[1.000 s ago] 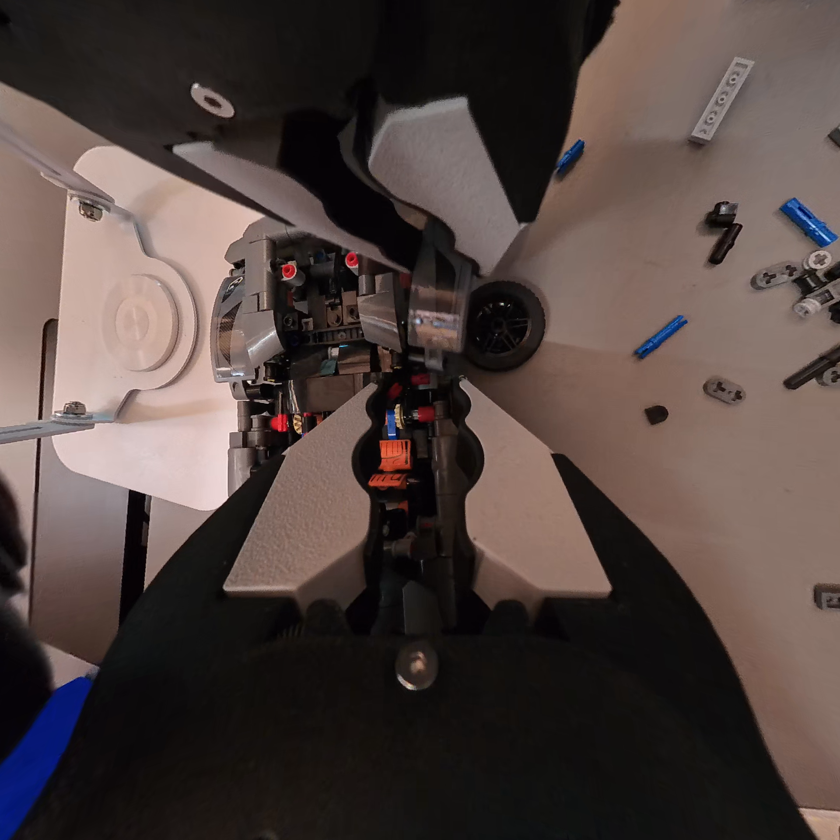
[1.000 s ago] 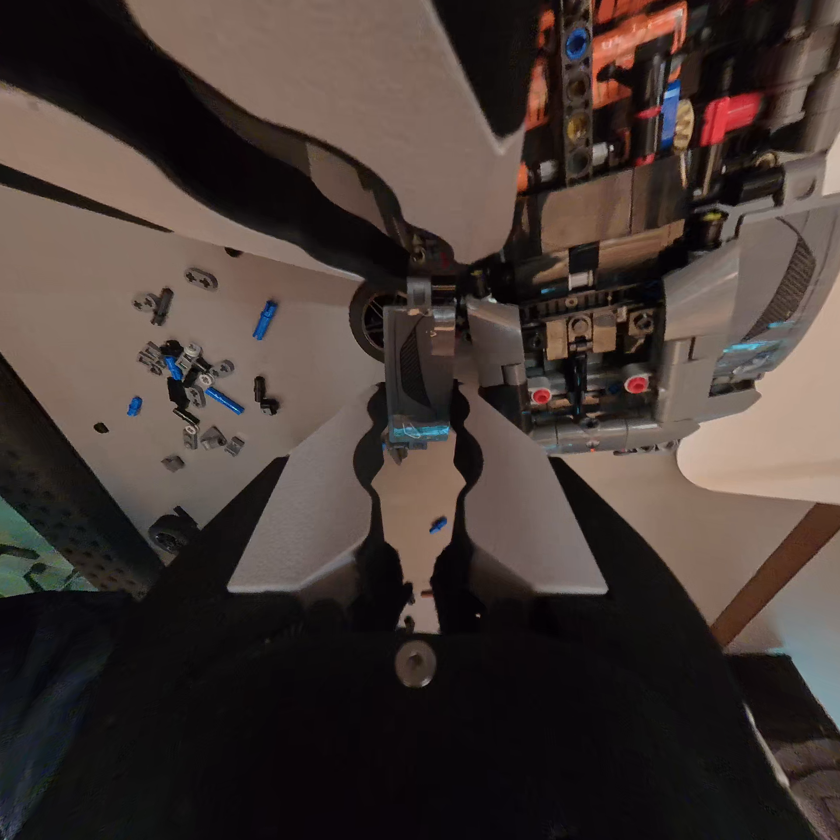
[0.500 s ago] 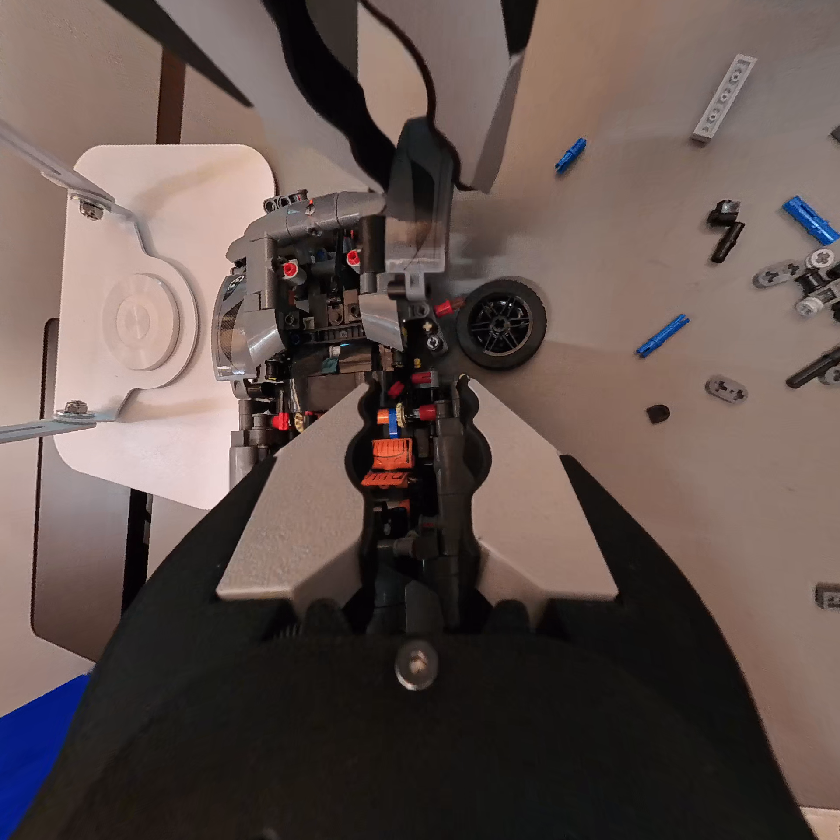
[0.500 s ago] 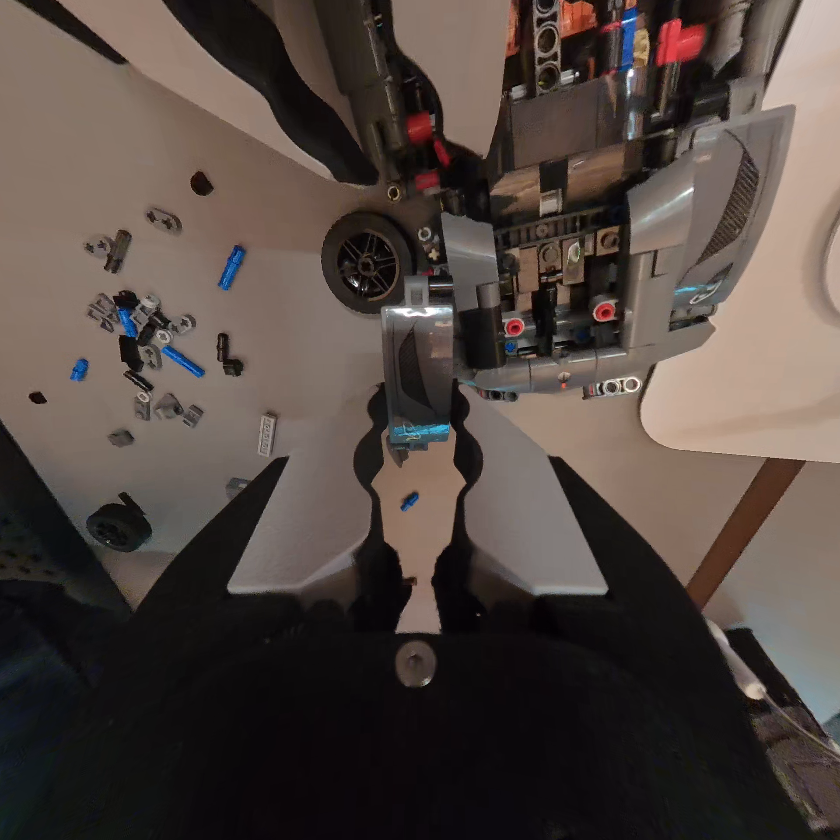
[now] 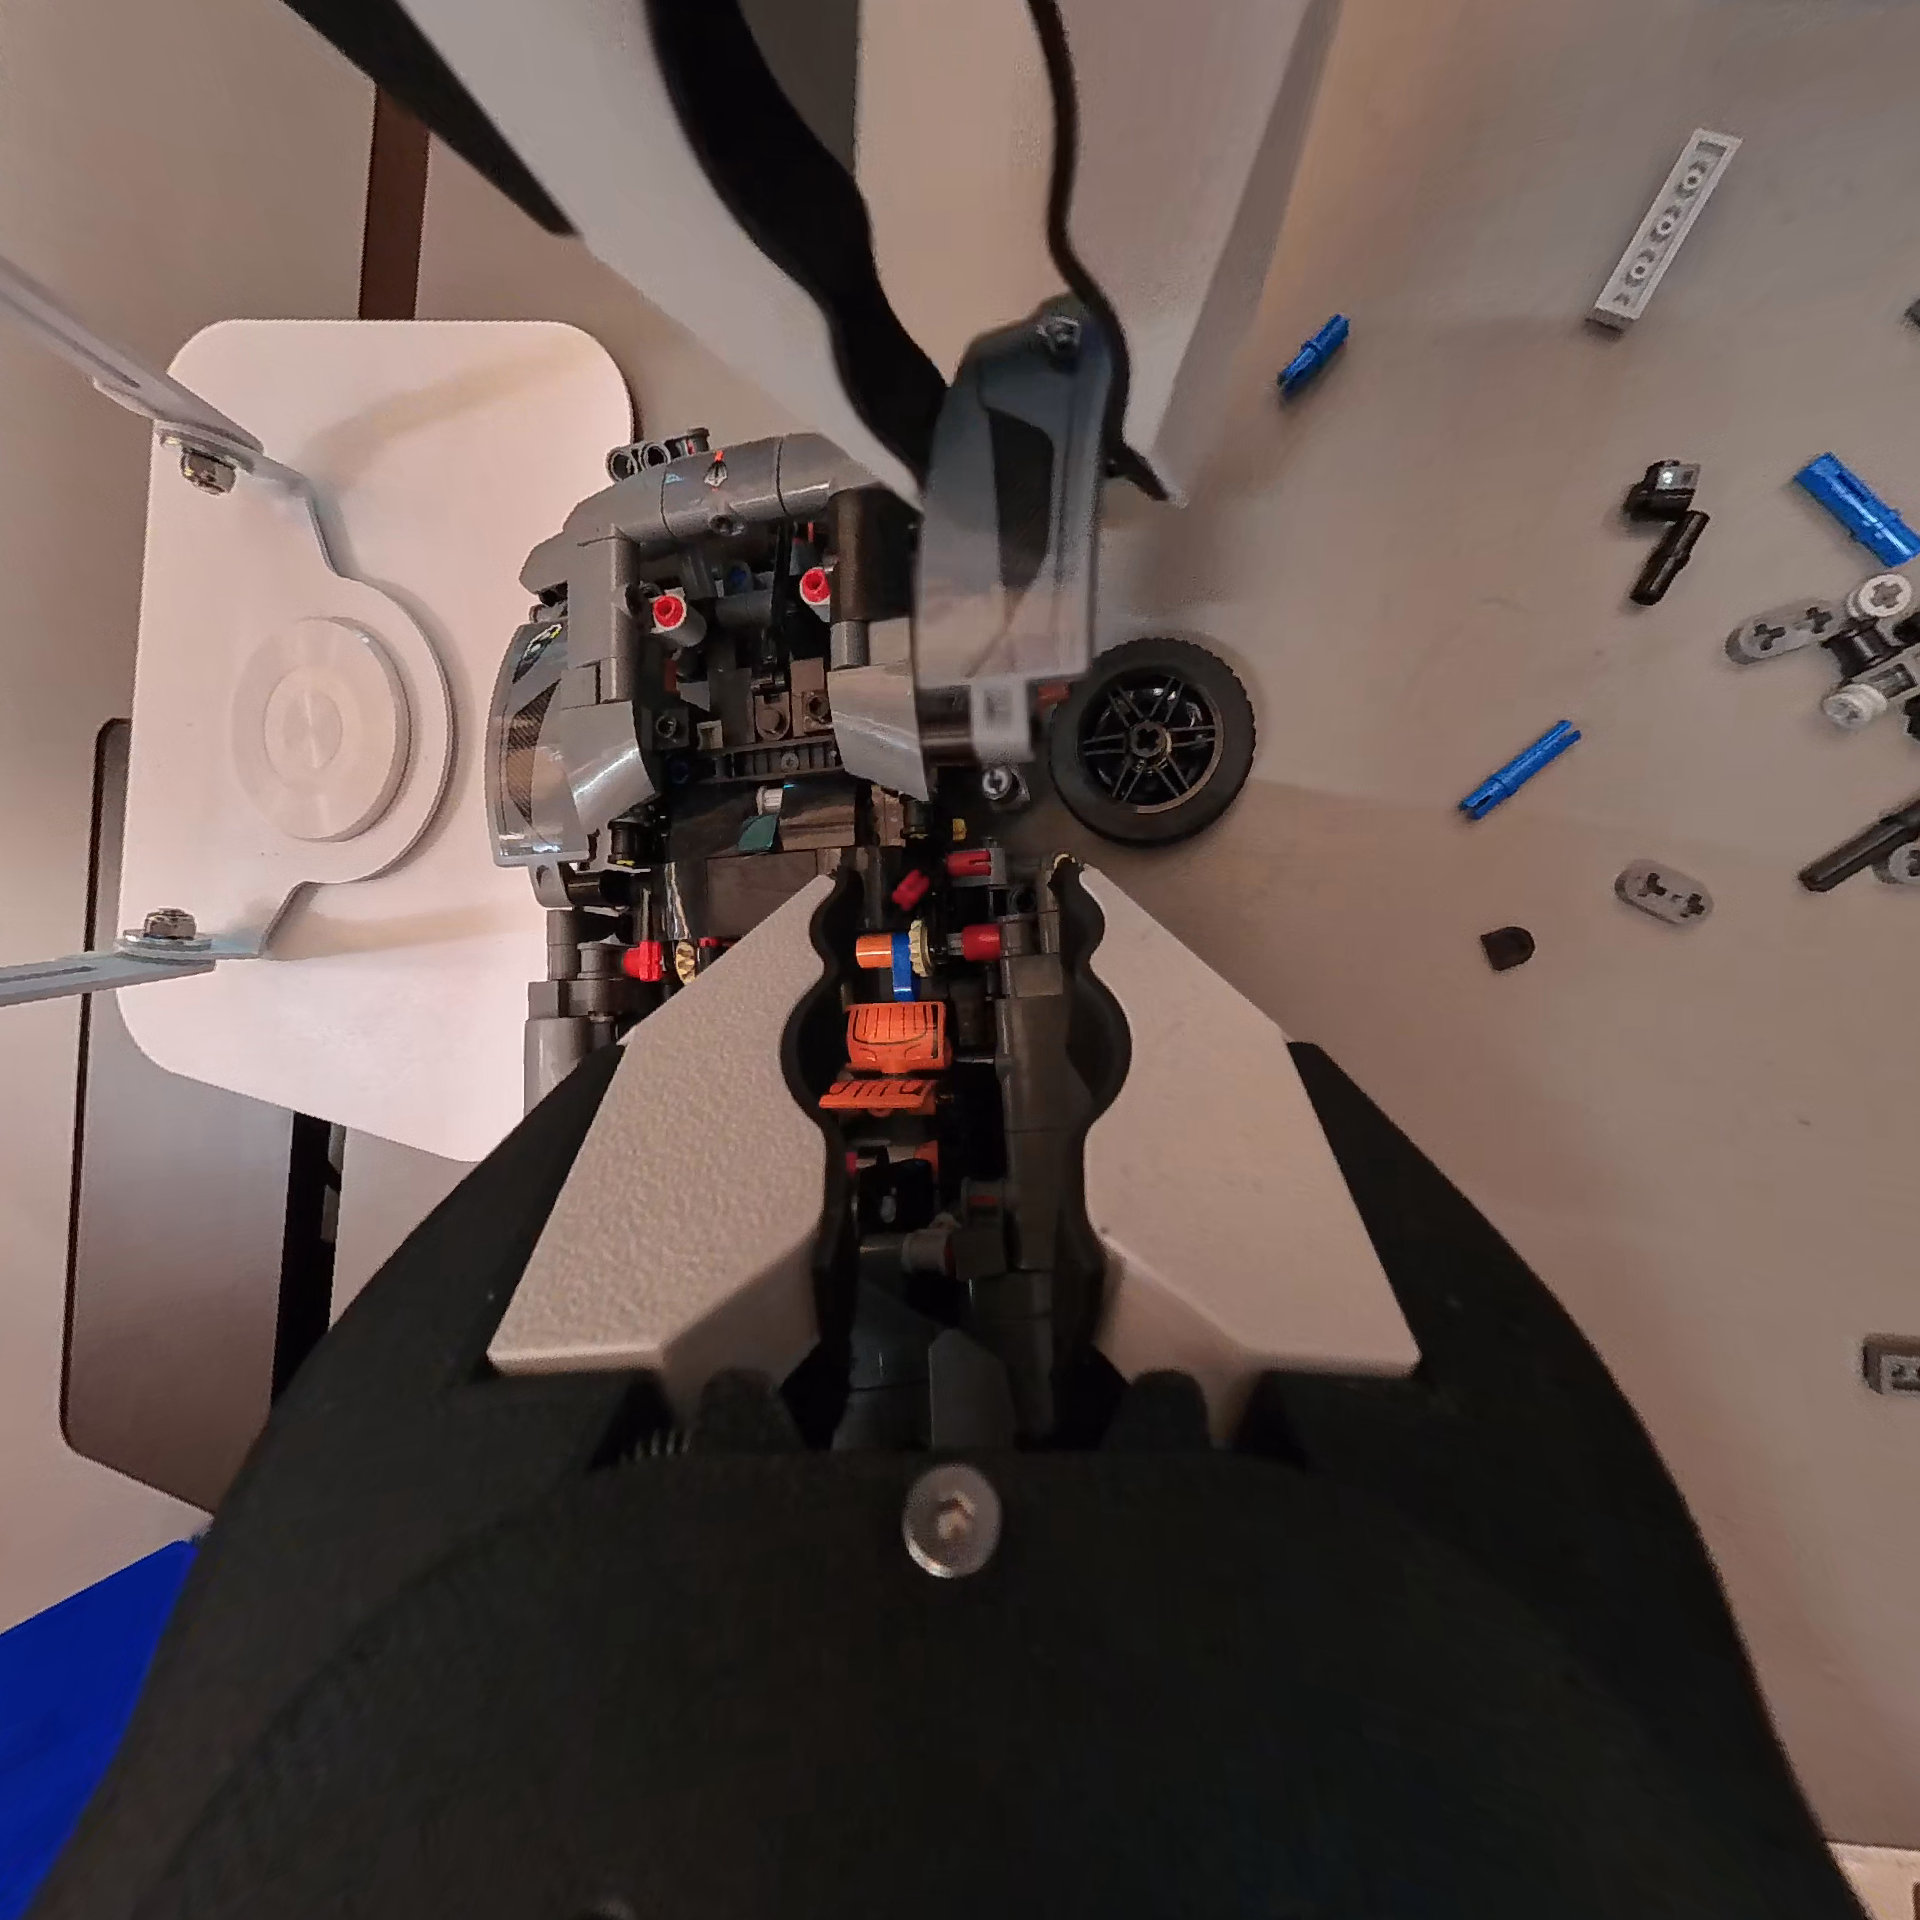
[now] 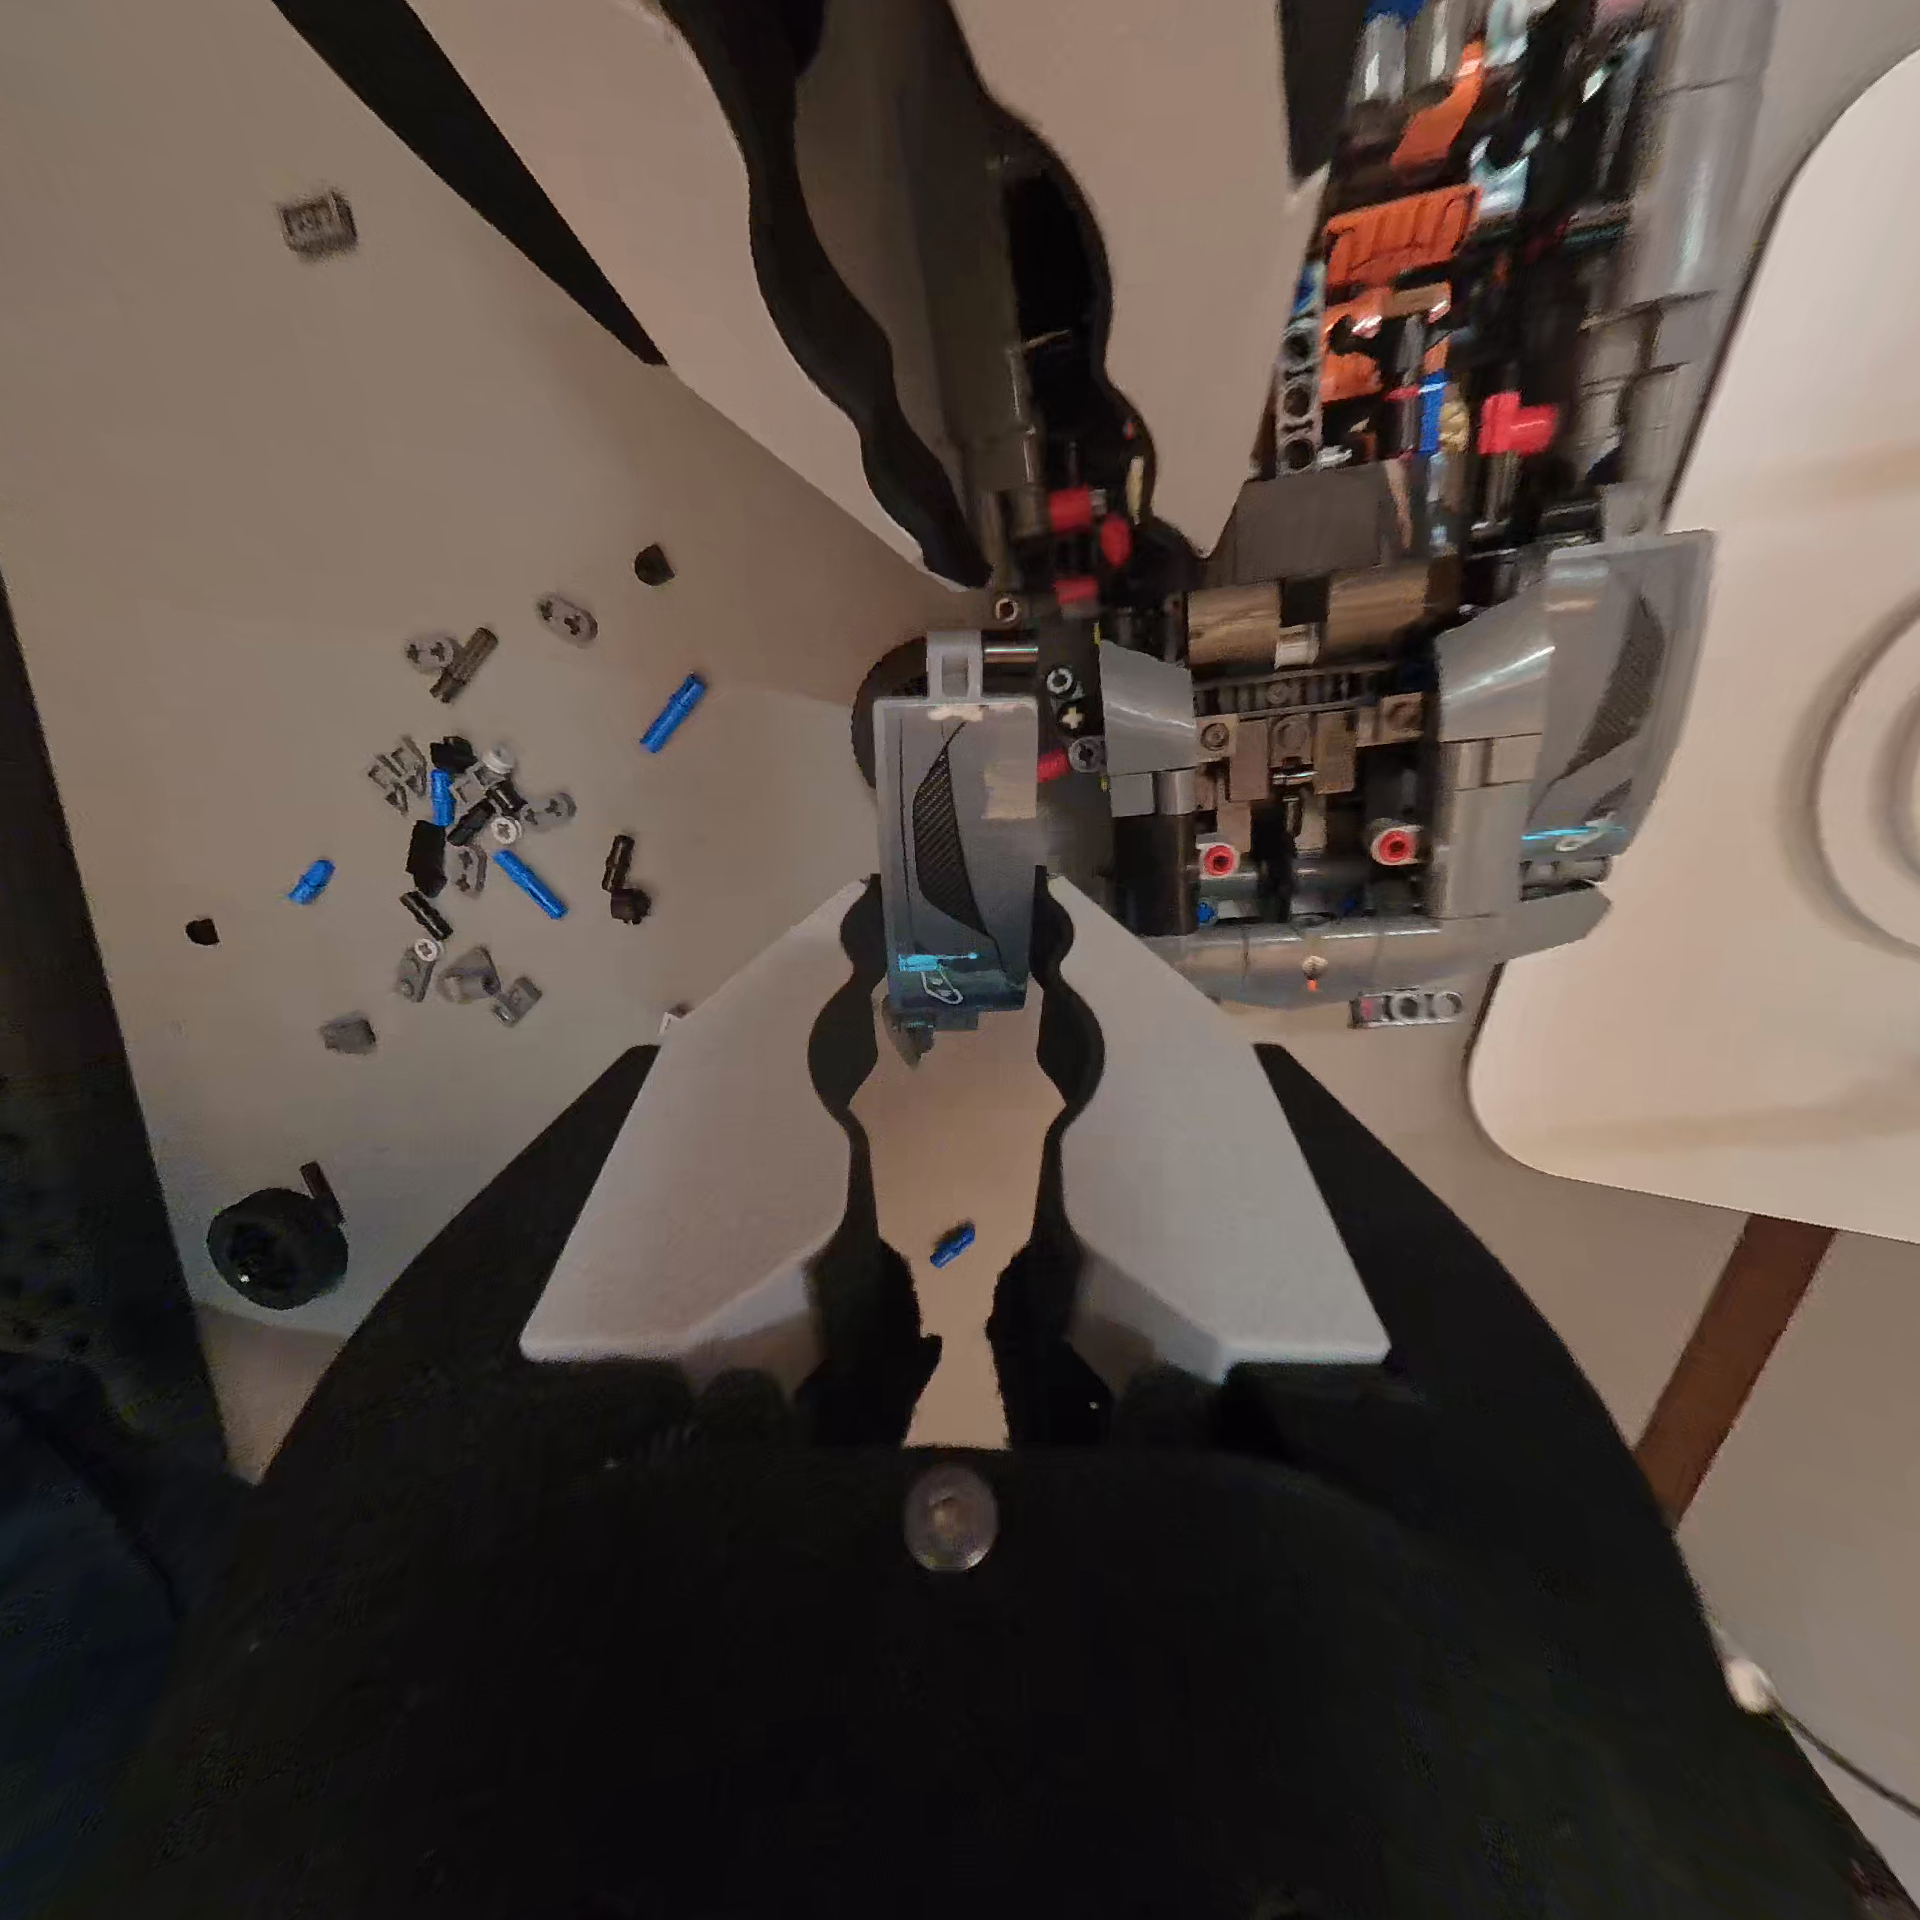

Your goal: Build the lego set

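A half-built grey Lego car (image 5: 717, 665) with orange and red inner parts lies on the table. My left gripper (image 5: 951, 883) is shut on the car's dark body. My right gripper (image 6: 956, 904) is shut on a grey curved panel (image 6: 956, 831) with a dark mesh sticker and holds it against the car's front corner (image 6: 1143, 727). In the left wrist view the panel (image 5: 1003, 561) hangs from the right gripper's fingers (image 5: 1195, 260), just left of a loose black wheel (image 5: 1148, 738). The panel's light grey connector (image 6: 954, 665) is beside the car's pins.
Loose blue pins, grey and black connectors lie scattered on the table (image 6: 468, 831), with a second black wheel (image 6: 275, 1247). A long light grey plate (image 5: 1668, 229) lies far right. A white base plate (image 5: 312, 727) with metal brackets is left of the car. Across from one pair of fingers to the other is roughly 6 centimeters. The loose black wheel (image 5: 1148, 738) sits 4 centimeters or so from the ends of my left fingers.
My right gripper first pulled the panel back and up from the car, then brought it close against the front corner again, beside the wheel. My left gripper has kept its hold on the car.
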Available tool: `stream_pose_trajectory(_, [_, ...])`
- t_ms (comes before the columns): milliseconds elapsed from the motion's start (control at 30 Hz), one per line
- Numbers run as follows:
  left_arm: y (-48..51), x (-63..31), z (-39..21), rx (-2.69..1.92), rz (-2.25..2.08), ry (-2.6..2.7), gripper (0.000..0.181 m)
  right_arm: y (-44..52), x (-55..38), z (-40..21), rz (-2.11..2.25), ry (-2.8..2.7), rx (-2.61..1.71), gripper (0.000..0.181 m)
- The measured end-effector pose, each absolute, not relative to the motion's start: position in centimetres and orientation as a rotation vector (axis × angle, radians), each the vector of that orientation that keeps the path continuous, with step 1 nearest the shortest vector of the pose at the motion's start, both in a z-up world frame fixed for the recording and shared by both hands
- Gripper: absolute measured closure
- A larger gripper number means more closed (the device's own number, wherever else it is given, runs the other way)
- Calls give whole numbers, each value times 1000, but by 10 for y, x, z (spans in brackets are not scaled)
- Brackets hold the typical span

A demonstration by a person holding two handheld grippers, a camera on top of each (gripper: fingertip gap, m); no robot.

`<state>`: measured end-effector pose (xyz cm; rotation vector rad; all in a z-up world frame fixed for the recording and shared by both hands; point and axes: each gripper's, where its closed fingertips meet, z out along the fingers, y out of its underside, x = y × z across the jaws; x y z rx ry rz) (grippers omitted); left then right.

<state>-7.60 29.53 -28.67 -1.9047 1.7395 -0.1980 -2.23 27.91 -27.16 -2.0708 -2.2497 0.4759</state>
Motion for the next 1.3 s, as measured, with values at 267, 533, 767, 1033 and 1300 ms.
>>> stream_pose_trajectory(267, [295,-80,-288,-1919,-181,1747,141,286,-1,-292,292,-2283,-2176,157])
stream_pose_trajectory(533, [296,-81,-288,-1916,-189,1748,140,273,-19,-284,457,-2279,-2091,157])
stream_pose_trajectory(767, [296,-82,-288,-1934,-202,1742,138,278,-17,-296,425,-2275,-2152,157])
stream_pose_trajectory(1033, [294,-84,-289,-1931,-204,1766,132,284,-17,-291,398,-2267,-2019,157])
stream_pose_trajectory(1300, [293,-83,-289,-1930,-201,1772,129,293,-17,-280,334,-2279,-1923,156])
